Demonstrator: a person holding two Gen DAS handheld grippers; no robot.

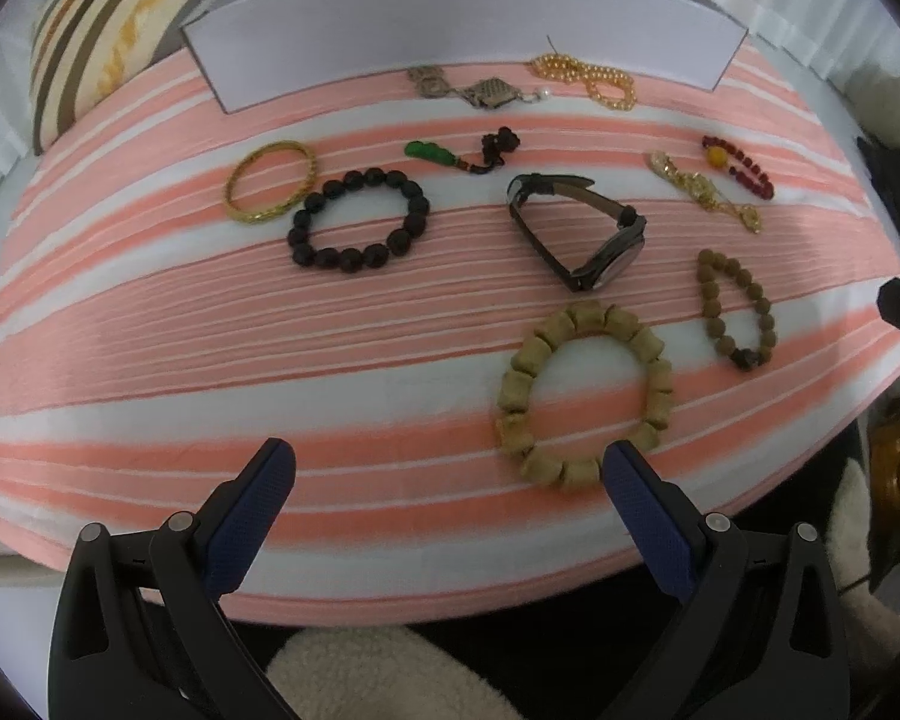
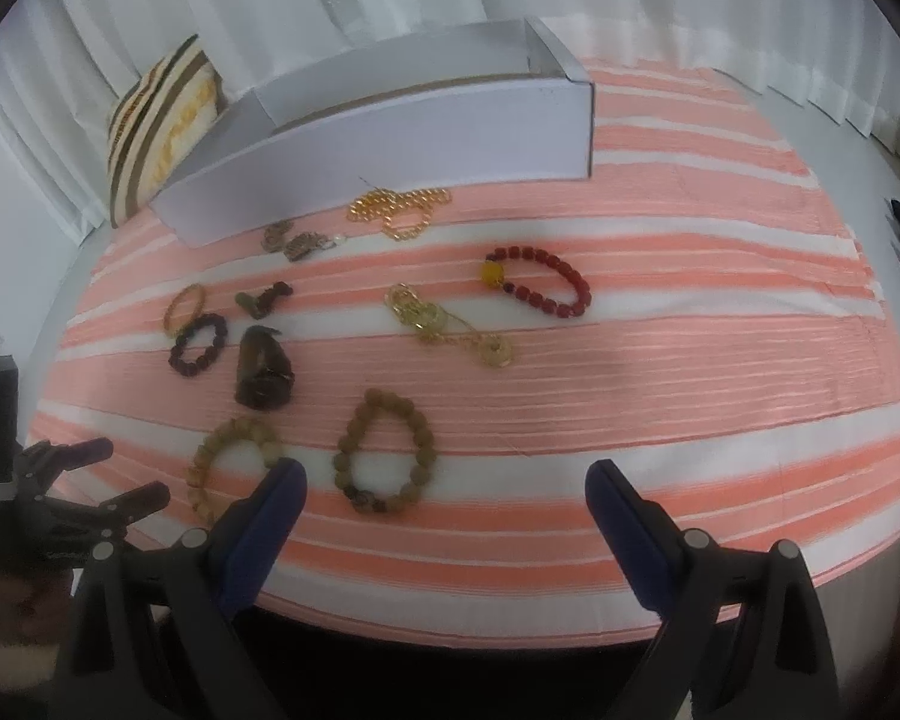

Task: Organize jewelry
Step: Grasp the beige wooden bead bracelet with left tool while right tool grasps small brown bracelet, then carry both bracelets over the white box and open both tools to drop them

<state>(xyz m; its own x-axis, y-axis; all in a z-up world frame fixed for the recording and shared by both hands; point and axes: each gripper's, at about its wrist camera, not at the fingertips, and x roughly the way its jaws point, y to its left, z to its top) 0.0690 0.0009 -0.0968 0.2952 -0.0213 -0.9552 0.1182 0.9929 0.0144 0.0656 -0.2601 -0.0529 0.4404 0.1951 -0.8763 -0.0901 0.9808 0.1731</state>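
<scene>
Jewelry lies spread on a pink and white striped cloth (image 1: 150, 360). My left gripper (image 1: 450, 468) is open and empty, near a tan wooden bead bracelet (image 1: 582, 396). Beyond lie a black watch (image 1: 576, 228), a black bead bracelet (image 1: 360, 222), a gold bangle (image 1: 270, 180), a green pendant (image 1: 432, 153) and a brown seed bracelet (image 1: 738, 312). My right gripper (image 2: 444, 486) is open and empty, just in front of the brown seed bracelet (image 2: 384, 456). A red bead bracelet (image 2: 540, 279), a gold chain (image 2: 450, 324) and a gold pearl necklace (image 2: 399, 210) lie farther back.
A long white open box (image 2: 390, 138) stands at the back of the cloth; it also shows in the left wrist view (image 1: 462, 42). A striped pillow (image 1: 102, 30) leans at the back left. A metal filigree piece (image 1: 468, 90) lies by the box. White curtains hang behind.
</scene>
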